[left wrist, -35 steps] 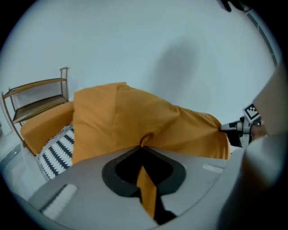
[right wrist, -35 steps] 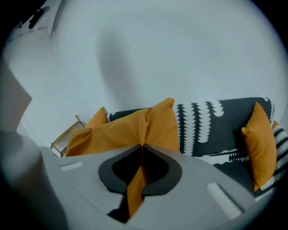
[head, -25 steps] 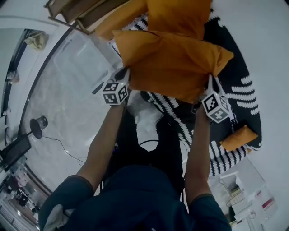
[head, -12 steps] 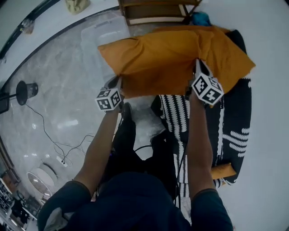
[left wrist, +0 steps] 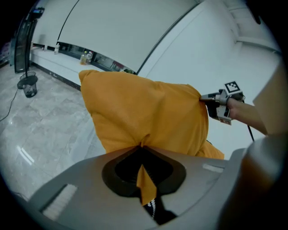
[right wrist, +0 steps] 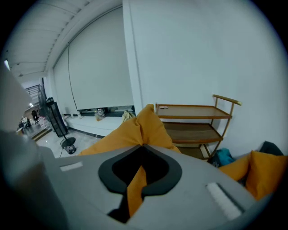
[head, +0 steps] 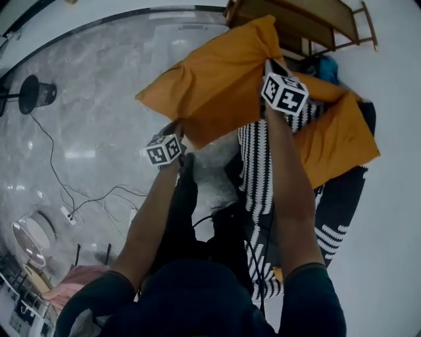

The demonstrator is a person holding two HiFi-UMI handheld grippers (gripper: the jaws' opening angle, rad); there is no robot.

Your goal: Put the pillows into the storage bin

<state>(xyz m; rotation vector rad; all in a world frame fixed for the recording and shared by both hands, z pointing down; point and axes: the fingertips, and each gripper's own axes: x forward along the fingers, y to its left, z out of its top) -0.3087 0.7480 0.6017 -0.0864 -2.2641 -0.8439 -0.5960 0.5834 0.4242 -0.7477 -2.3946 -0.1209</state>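
Head view: grey marble floor (head: 85, 131) takes up the left half of the scene. A black-and-white striped fabric (head: 255, 172) lies to the right, beside the person's legs. A wooden shelf (head: 309, 20) stands at the top, against the white wall.

The pillow (head: 210, 85), orange, is held in the air above the floor, stretched between both grippers and clear of the striped fabric. A second pillow (head: 335, 141), also orange, rests on the striped fabric below the shelf. No view shows the storage bin clearly.

Left gripper (head: 177, 126): fingers closed on the pillow's near corner. The left gripper view shows a fold of orange cloth pinched between the jaws.

Right gripper (head: 268, 63): fingers closed on the opposite corner, higher in the frame and near the shelf. The right gripper view shows orange cloth clamped between the jaws in the same way.

Minor items: a fan (head: 29, 237) at lower left, a black stand base (head: 36, 92) at upper left, and a cable (head: 62, 187) trailing across the floor between them. A blue object (head: 327, 68) sits at the foot of the shelf.
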